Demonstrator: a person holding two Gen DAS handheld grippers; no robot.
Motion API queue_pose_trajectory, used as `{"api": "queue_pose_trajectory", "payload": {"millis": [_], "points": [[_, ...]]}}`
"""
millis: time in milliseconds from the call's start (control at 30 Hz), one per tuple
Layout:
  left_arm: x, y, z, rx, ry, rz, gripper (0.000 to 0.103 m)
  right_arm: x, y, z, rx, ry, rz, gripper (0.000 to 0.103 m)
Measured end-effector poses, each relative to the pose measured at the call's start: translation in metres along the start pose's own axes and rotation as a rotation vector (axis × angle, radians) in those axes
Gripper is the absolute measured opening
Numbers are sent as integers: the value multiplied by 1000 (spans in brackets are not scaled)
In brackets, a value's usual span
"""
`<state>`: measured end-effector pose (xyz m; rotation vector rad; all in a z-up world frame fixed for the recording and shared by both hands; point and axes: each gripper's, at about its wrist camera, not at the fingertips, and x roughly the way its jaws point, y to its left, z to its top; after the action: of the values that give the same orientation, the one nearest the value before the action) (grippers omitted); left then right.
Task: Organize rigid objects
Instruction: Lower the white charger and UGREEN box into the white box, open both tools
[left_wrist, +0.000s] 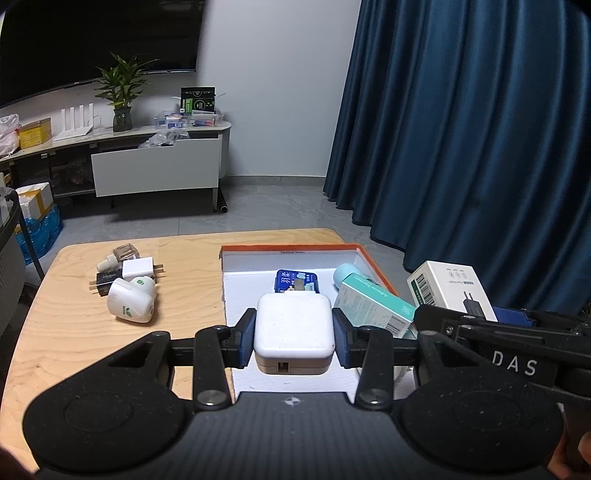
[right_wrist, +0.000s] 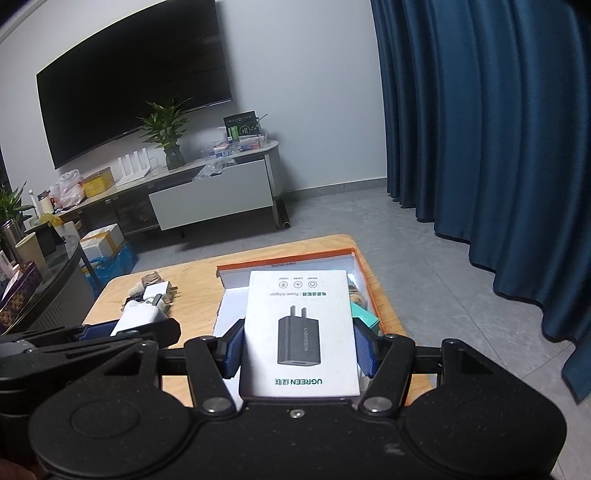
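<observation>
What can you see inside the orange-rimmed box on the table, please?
Inside the orange-rimmed box: a blue packet, a teal carton and a pale blue tube. The held white charger hides the floor behind it.

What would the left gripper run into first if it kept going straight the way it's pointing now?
Probably the blue packet lying in the orange-rimmed box, just beyond the white charger the left gripper holds; depth is hard to judge.

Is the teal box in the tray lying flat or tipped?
Tipped: the teal box leans on a blue bottle inside the tray.
</observation>
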<state>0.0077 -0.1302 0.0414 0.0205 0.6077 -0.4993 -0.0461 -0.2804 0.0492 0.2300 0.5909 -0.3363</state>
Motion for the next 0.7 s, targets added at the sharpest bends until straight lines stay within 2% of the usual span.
{"api": "queue_pose_trajectory", "payload": {"millis": [700], "points": [[21,-10,2,8,33,-16,42,11,-1,4,4,3,-19,71]]}}
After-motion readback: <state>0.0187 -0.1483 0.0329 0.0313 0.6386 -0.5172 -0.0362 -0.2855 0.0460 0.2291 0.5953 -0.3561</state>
